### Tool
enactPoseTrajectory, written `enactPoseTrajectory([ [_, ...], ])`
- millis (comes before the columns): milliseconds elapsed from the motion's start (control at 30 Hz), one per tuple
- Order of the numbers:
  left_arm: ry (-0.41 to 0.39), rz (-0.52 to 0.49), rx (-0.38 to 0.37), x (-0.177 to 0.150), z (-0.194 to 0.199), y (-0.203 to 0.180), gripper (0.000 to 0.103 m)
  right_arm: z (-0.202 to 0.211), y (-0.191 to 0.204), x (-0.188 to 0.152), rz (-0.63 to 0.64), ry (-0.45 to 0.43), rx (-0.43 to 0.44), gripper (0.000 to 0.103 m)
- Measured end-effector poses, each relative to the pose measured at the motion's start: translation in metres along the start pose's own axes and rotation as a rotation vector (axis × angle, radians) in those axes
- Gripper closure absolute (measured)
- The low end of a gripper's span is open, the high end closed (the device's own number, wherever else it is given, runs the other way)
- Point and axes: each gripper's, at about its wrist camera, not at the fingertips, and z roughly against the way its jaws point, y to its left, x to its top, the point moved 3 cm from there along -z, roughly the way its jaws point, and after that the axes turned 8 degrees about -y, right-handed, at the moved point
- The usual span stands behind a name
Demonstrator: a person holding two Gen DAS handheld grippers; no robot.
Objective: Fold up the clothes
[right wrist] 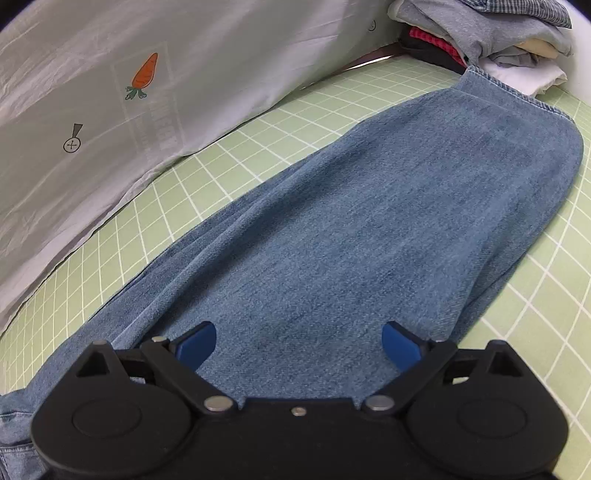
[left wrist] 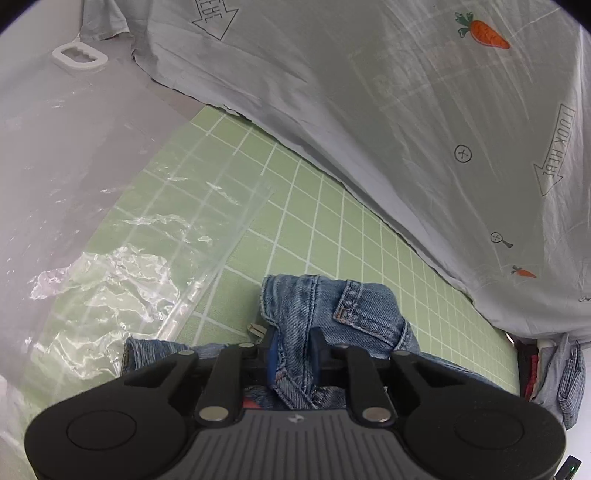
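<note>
A pair of blue denim jeans (right wrist: 369, 229) lies stretched out on the green grid mat (right wrist: 258, 129), legs running toward the far right. My left gripper (left wrist: 293, 354) is shut on the bunched waistband of the jeans (left wrist: 332, 306), with a belt loop showing just past the fingers. My right gripper (right wrist: 299, 341) is open, its blue fingertips (right wrist: 197, 341) spread wide just above the flat denim leg, holding nothing.
A grey sheet with carrot prints (left wrist: 406, 92) lies along the mat's far edge. A crinkled clear plastic bag (left wrist: 122, 258) lies to the left. A white plastic ring (left wrist: 79, 57) sits far left. A pile of folded clothes (right wrist: 480, 33) sits beyond the jeans' hem.
</note>
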Motion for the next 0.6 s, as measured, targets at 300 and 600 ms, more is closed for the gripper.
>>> enactPoseTrajectory([
  [300,-0.143,0.324,-0.031,-0.021,0.132,-0.003,0.089,0.008,0.006,-0.006,0.088,-0.005,0.024,0.006],
  [600,-0.199,0.427,0.038,-0.034,0.163,0.001,0.089,0.015,0.002,-0.01,0.238,0.025,0.078,0.006],
])
